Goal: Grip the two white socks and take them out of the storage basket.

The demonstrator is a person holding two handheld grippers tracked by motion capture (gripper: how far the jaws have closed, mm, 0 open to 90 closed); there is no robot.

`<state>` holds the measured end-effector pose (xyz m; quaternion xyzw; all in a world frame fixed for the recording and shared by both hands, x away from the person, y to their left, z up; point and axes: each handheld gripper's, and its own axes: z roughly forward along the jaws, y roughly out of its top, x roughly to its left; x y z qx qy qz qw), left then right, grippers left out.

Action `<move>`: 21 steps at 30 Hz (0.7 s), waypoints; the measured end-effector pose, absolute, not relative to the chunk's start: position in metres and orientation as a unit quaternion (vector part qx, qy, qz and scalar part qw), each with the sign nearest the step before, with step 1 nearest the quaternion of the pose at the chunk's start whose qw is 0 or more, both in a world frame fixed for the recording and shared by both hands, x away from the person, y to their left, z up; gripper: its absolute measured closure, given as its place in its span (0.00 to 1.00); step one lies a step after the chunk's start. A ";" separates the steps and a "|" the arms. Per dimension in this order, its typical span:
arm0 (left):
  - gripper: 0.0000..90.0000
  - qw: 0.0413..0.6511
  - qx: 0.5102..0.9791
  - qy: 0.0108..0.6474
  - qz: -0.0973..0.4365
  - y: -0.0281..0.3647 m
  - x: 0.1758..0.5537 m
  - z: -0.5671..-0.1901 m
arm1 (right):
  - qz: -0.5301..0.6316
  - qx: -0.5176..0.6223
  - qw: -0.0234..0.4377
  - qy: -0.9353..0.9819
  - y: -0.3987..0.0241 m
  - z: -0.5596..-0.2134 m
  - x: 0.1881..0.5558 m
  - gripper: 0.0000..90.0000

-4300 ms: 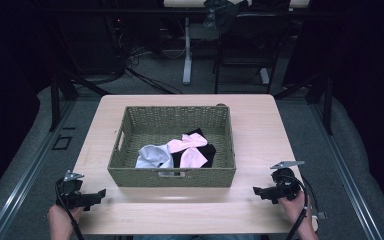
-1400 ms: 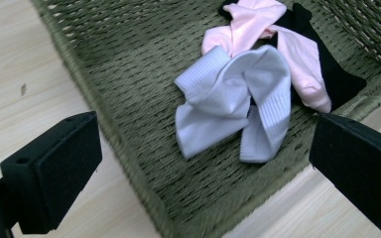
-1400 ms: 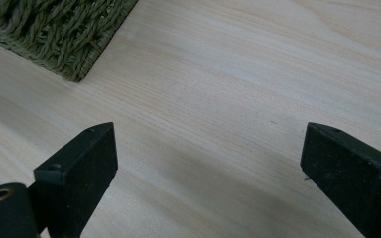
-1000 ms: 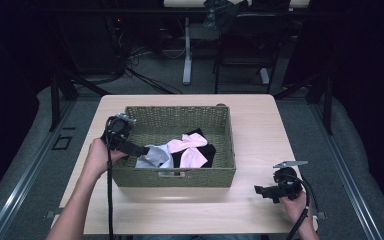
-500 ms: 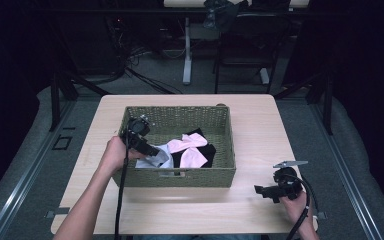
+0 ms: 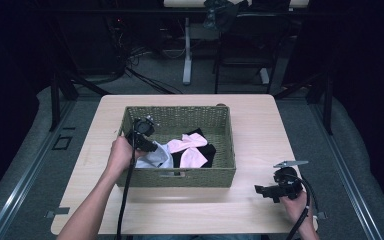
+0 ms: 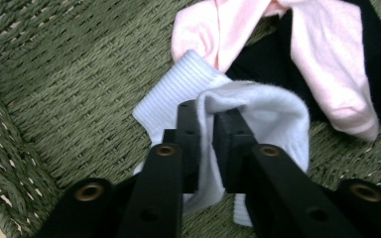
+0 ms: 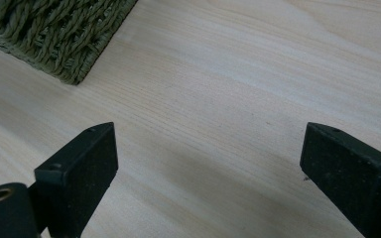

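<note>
**poster1:** While the right gripper (image 6: 264, 190) sits out on the bare table (image 6: 260, 125) near the front right corner, the left gripper (image 6: 152, 148) is down inside the woven basket (image 6: 180, 178). Anyone see what it has?

**poster2:** Yep, the left gripper view makes it pretty clear. Its fingers (image 7: 188, 134) are pinched together on a fold of the white sock (image 7: 273, 114), with the fabric bunched up right in the narrow gap between them. The ribbed cuff of that sock pokes out to the left of the fingers, lying flat on the basket floor.

**poster1:** And the other stuff in there?

**poster2:** A pink sock (image 7: 327, 59) lies just past the white one, draped over a black sock (image 7: 263, 64), and it touches the white cuff at its upper edge. From the high view, all three sit in the middle-to-front part of the basket, white one toward the left side, where the person's left hand (image 6: 117, 154) reaches over the rim.

**poster1:** Right side?

**poster2:** Fingers (image 8: 79, 163) spread wide apart, nothing between them but light wood. A corner of the basket shows off at the top left of that view, well clear of the fingers.
</note>
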<state>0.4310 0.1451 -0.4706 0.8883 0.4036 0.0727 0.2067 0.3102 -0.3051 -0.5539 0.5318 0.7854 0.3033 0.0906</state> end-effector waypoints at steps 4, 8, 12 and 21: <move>0.96 0.220 0.886 0.402 0.064 0.145 0.431 -0.465 | 0.304 0.531 0.089 0.786 -0.305 -0.554 0.310 0.08; 0.96 0.245 0.879 0.403 0.065 0.149 0.429 -0.451 | 0.305 0.532 0.088 0.785 -0.306 -0.553 0.310 0.08; 0.96 0.265 0.873 0.404 0.065 0.151 0.426 -0.440 | 0.305 0.531 0.089 0.785 -0.306 -0.553 0.310 0.08; 0.96 0.293 0.864 0.402 0.075 0.158 0.425 -0.413 | 0.306 0.531 0.089 0.786 -0.306 -0.553 0.311 0.08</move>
